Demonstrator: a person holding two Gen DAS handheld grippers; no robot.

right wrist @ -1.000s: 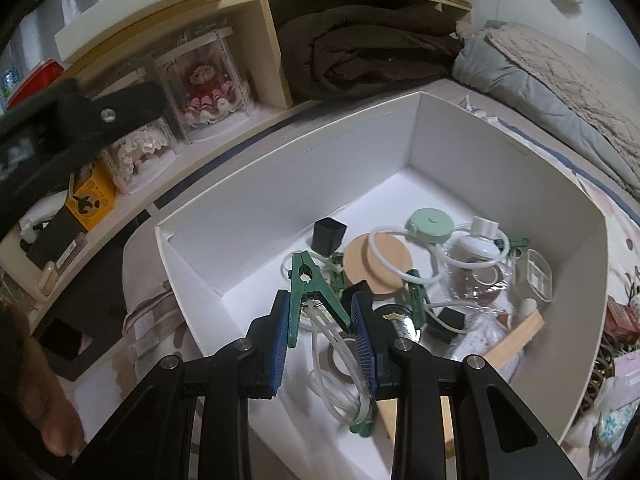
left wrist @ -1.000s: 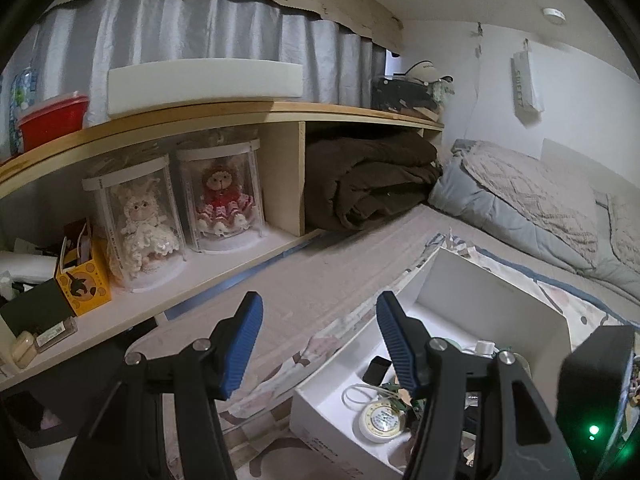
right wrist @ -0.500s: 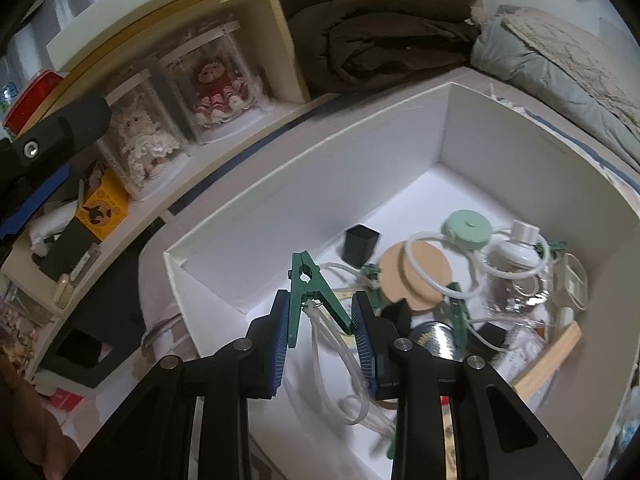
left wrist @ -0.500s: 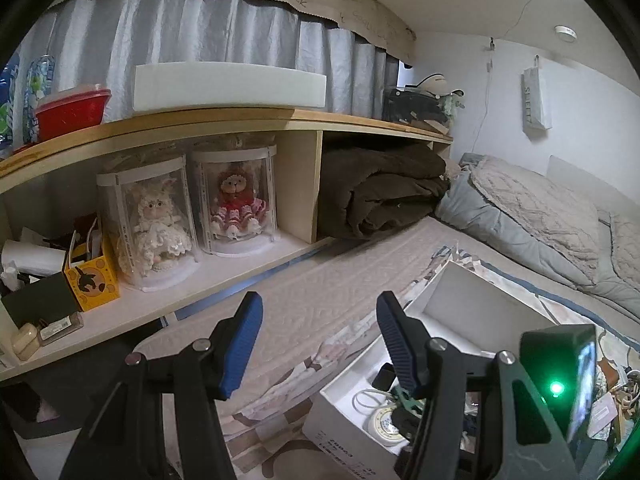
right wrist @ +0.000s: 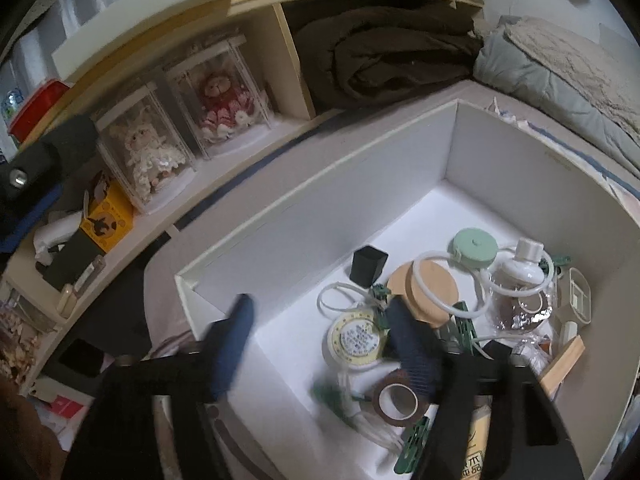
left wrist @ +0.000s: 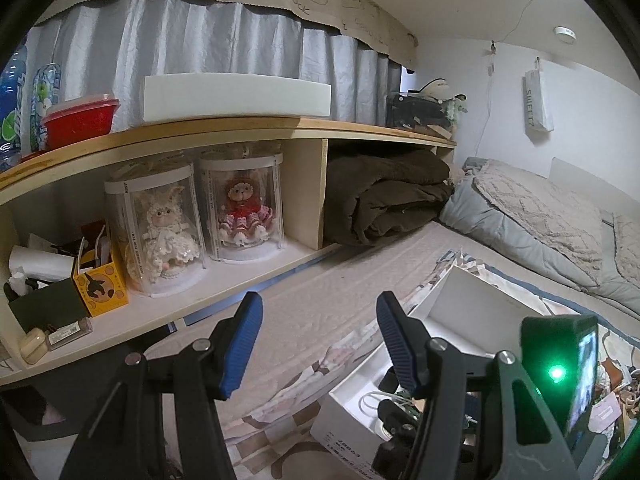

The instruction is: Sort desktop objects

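Note:
A white box [right wrist: 360, 184] on the bed holds small items: a black cup [right wrist: 368, 266], a cork lid [right wrist: 430, 290], a mint tape measure [right wrist: 474, 248], a clear bottle [right wrist: 520, 288], a round yellow label disc [right wrist: 356, 338], a brown tape roll [right wrist: 398, 400] and green clips on white tubing [right wrist: 344, 398]. My right gripper [right wrist: 324, 344] is open and empty above the box's near end, blurred by motion. My left gripper [left wrist: 318, 340] is open and empty, left of the box [left wrist: 472, 304], over the bed.
A wooden shelf [left wrist: 240, 128] runs along the left with two doll cases [left wrist: 240, 208], a yellow box [left wrist: 102, 288], a red bowl [left wrist: 78, 120] and a folded brown blanket [left wrist: 384, 196]. Grey bedding [left wrist: 540, 216] lies at the back right.
My right gripper has opened and let go of the green clip with tubing, which now lies blurred on the box floor. My left gripper has tilted up and away slightly.

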